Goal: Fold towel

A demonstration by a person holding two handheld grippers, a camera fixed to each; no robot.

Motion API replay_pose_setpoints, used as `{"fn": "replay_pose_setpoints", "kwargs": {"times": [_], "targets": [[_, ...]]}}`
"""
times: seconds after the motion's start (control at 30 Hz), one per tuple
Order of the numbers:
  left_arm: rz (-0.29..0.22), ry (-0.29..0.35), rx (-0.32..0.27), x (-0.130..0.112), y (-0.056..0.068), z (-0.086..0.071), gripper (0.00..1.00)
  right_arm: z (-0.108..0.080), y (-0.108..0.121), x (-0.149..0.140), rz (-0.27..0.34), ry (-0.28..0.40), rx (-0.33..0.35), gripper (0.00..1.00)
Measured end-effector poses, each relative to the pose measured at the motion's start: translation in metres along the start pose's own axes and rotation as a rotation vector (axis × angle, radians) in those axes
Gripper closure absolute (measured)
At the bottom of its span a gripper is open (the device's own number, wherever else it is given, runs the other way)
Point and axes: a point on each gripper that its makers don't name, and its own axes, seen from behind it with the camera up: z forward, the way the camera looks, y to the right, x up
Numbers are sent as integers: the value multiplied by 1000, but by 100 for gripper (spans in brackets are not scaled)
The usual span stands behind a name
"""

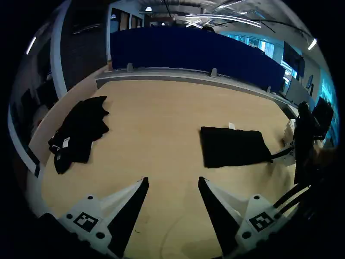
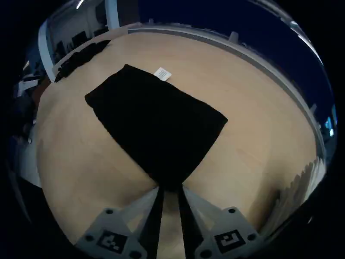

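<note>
Currently, in the left gripper view, the left gripper (image 1: 173,183) hangs over the pale wooden table (image 1: 164,112) at the bottom of the frame. Its two fingers are spread wide with nothing between them but bare tabletop.

The towel (image 1: 233,146), black and folded to a flat rectangle, lies right of centre, well apart from those fingers. A small white tag (image 1: 231,125) peeks out at its far edge. A pile of dark cloth (image 1: 79,129) sits rumpled at the left of the frame near the table's edge. A blue partition (image 1: 194,52) runs along the back of the table, across the top of the frame.

In the right gripper view, the right gripper (image 2: 170,188) is at bottom centre. Its fingers are drawn close together, pinching the towel's nearest corner between their tips. From there the towel spreads toward the upper left, flat on the table, with the tag at its far edge. The dark pile shows small at the upper left.
</note>
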Motion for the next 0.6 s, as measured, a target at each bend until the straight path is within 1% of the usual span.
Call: {"fn": "replay_pose_setpoints", "kwargs": {"times": [0.1,0.3,0.43,0.6], "targets": [[2,-1,0,-1,0,0,15,0,2,0,-5,0,-6,89],[-1,-3,-3,0,1,1,15,-3,2,6,-16,15,-11,91],[-3,-2,-3,0,0,1,15,-12,2,17,-28,43,-20,91],[-8,0,-1,2,-2,0,15,-28,-1,39,-52,88,-27,92]]}}
